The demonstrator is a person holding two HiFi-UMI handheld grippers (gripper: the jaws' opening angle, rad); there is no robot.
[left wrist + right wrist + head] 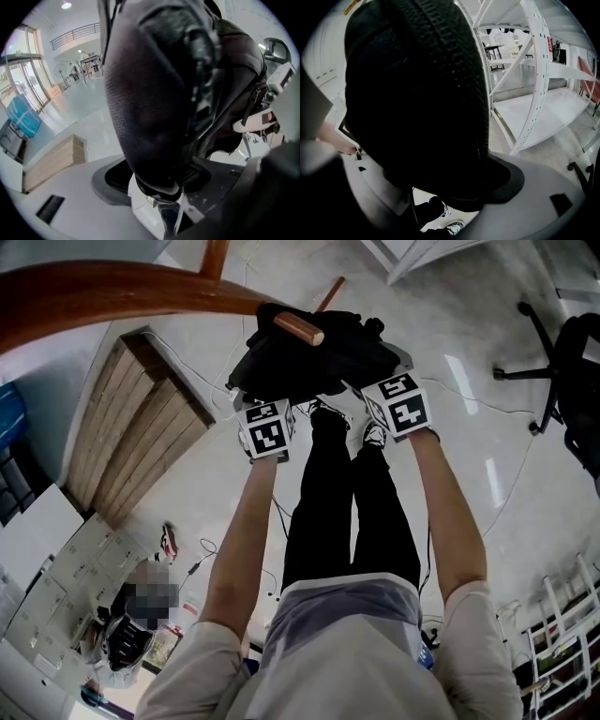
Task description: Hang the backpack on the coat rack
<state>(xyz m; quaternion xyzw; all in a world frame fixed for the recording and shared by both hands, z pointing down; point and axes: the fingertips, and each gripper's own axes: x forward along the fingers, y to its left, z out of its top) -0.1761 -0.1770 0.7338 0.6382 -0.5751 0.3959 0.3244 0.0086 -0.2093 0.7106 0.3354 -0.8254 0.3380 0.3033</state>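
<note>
1. Backpack of black fabric (154,93) fills the gap between my left gripper's (178,185) jaws, which stand wide apart and do not clamp it.
2. My right gripper (436,187), at 3 o'clock of the left, is likewise spread wide around the bag.
3. At 12 o'clock, the bag bunches at the reddish-brown wooden peg (298,328) of the coat rack (112,292); whether it is hooked on, I cannot tell.

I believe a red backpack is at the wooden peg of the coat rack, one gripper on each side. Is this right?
Only the colour is wrong: the head view shows a black backpack at the wooden peg, left gripper and right gripper beside it.
</note>
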